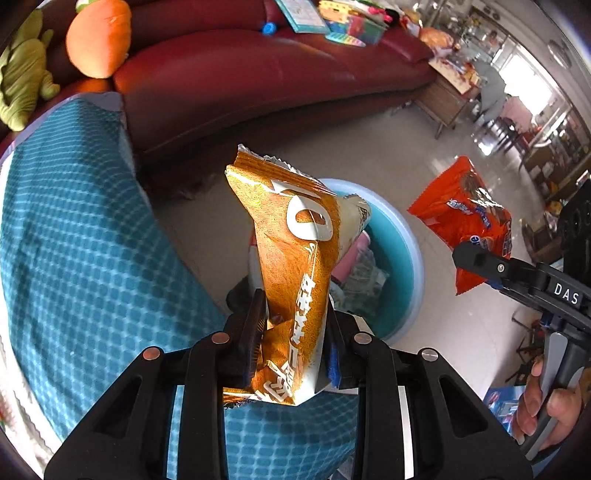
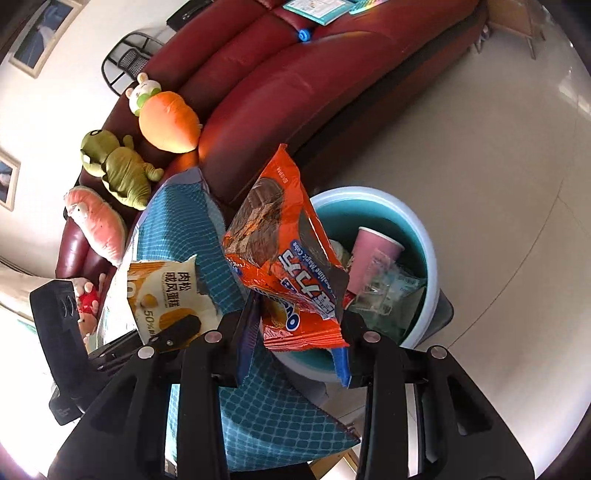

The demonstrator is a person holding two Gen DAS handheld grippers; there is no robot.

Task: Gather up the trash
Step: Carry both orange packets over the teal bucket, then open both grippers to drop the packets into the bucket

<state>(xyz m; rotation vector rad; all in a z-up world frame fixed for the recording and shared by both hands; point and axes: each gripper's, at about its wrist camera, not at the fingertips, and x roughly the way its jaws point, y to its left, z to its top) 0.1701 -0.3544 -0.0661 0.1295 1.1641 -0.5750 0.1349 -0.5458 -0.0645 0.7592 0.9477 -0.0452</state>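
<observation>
My left gripper (image 1: 293,338) is shut on an orange-and-white snack wrapper (image 1: 295,236), which stands up between its fingers above the edge of a table with a teal checked cloth (image 1: 74,251). My right gripper (image 2: 295,332) is shut on a red-orange cookie wrapper (image 2: 280,240). That red-orange cookie wrapper (image 1: 469,214) and the right gripper also show at the right of the left wrist view. A round teal bin (image 2: 417,221) stands on the floor just beyond both grippers, holding a pink paper cup (image 2: 369,254) and crumpled clear plastic (image 2: 384,291). The orange-and-white snack wrapper (image 2: 166,291) shows at the left of the right wrist view.
A dark red sofa (image 1: 277,74) runs behind the bin, with plush toys (image 2: 122,166) and a teal booklet (image 1: 303,14) on it. Pale tiled floor (image 2: 498,166) spreads to the right. A person's hand (image 1: 546,402) grips the right tool's handle. Wooden furniture (image 1: 450,96) stands further back.
</observation>
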